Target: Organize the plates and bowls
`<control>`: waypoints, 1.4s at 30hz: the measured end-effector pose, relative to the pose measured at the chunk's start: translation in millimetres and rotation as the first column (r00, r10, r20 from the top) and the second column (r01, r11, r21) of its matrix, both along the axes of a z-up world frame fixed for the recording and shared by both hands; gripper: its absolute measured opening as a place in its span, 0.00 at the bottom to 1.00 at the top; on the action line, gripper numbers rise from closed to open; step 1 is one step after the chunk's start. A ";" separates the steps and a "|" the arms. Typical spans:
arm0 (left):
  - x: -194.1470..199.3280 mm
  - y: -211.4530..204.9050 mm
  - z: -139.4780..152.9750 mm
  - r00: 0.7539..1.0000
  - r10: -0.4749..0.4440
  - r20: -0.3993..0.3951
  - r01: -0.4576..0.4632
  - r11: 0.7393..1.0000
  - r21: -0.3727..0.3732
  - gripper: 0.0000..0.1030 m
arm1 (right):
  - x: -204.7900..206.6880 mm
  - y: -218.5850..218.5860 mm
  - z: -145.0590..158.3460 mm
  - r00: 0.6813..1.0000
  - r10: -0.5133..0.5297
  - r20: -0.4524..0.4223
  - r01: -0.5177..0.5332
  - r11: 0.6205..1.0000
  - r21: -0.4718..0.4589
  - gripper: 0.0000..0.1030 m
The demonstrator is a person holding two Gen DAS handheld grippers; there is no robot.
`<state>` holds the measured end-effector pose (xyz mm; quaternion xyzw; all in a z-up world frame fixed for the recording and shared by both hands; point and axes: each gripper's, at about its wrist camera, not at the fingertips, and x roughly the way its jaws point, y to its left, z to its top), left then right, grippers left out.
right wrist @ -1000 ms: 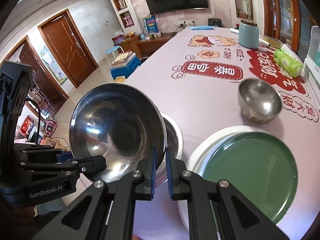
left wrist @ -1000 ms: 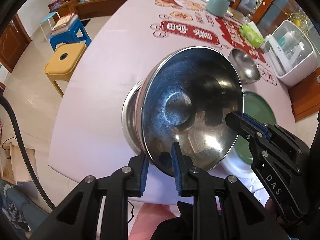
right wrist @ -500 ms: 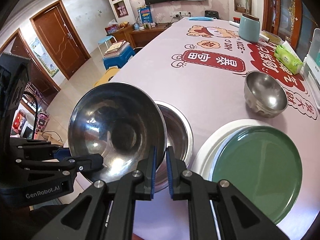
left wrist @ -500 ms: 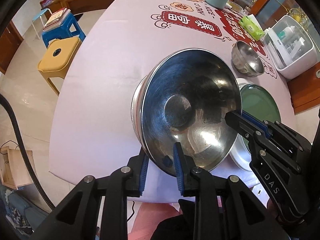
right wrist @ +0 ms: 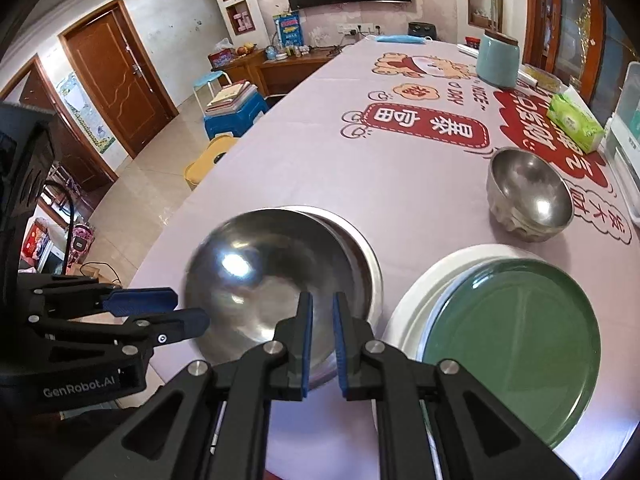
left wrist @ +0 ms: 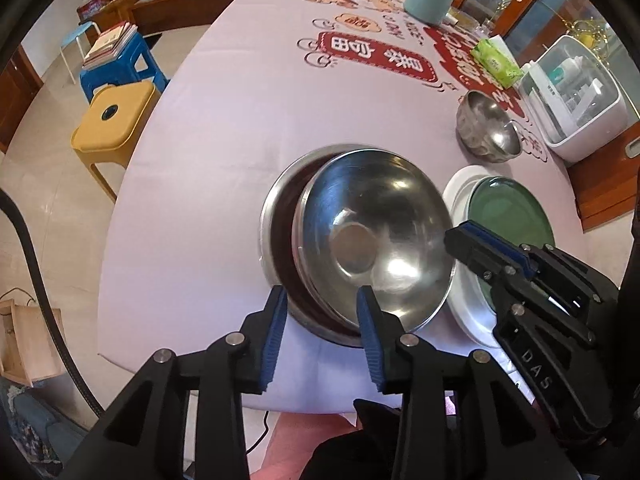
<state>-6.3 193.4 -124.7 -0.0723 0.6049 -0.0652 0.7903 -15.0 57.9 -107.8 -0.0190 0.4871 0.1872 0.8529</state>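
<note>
A wide steel bowl (left wrist: 372, 240) lies tilted inside a larger steel basin (left wrist: 276, 216) near the table's front edge. My left gripper (left wrist: 322, 320) is opening; both rims pass between its blue pads, which do not press on them. My right gripper (right wrist: 323, 320) is shut on the bowl's (right wrist: 272, 272) near rim, and the left wrist view shows its tip (left wrist: 460, 240) at the bowl's right edge. To the right, a green plate (right wrist: 516, 336) rests on a white plate (right wrist: 404, 320). A small steel bowl (right wrist: 528, 192) stands further back.
A white lidded dish box (left wrist: 576, 100), a green tissue pack (left wrist: 496, 62) and a teal jar (left wrist: 428, 0) line the table's right and far side. A yellow stool (left wrist: 116, 120) and a blue stool (left wrist: 120, 64) stand on the floor at the left.
The steel bowl has come down from a steep tilt into the basin. My left jaws have widened off its rim. The right jaws keep their hold.
</note>
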 end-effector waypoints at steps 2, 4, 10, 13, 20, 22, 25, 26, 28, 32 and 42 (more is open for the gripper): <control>0.8 -0.7 3.6 1.000 -0.003 0.013 0.003 1.000 0.000 0.34 | -1.2 1.2 2.6 1.000 0.011 0.011 -0.011 1.000 0.002 0.10; 1.6 -1.5 7.3 1.000 -0.004 0.029 0.004 1.000 -0.003 0.35 | -1.7 0.6 5.0 1.000 0.016 0.021 -0.016 1.000 0.003 0.10; 3.6 -3.2 21.4 0.994 0.034 0.107 -0.034 0.999 -0.004 0.35 | -3.5 -7.6 11.7 0.999 0.017 0.049 -0.017 1.000 0.013 0.10; 4.9 -3.4 29.3 0.986 0.062 0.152 -0.060 0.998 -0.017 0.35 | -4.3 -13.0 14.3 0.998 0.013 0.058 -0.014 1.000 0.015 0.12; 9.2 -16.9 39.0 0.976 0.071 0.204 -0.065 0.997 -0.036 0.37 | -4.0 -30.3 19.6 0.997 0.012 0.073 -0.014 1.000 0.028 0.37; 11.2 -24.3 40.2 0.976 0.061 0.208 -0.054 0.998 -0.040 0.39 | -2.5 -36.9 21.0 0.997 0.012 0.075 -0.015 0.999 0.031 0.43; 15.7 -35.8 43.8 0.974 0.050 0.222 -0.043 0.998 -0.035 0.52 | 1.3 -47.4 22.9 0.997 0.010 0.076 -0.012 0.999 0.030 0.50; 16.8 -39.3 45.4 0.973 0.048 0.227 -0.042 0.999 -0.033 0.53 | 2.4 -50.3 23.3 0.997 0.008 0.076 -0.010 1.000 0.029 0.52; 20.4 -47.5 48.2 0.971 0.048 0.236 -0.042 0.999 -0.030 0.59 | 6.9 -59.7 25.4 0.997 0.002 0.075 -0.004 1.000 0.028 0.55; 29.2 -60.5 52.5 0.968 0.055 0.247 -0.047 0.998 -0.040 0.69 | 16.0 -77.4 31.1 0.997 -0.009 0.077 0.007 1.000 0.023 0.59; 62.9 -107.7 61.7 0.967 0.012 0.253 -0.002 0.999 -0.039 0.79 | 47.4 -119.0 36.7 0.996 -0.033 0.078 0.033 0.999 0.000 0.62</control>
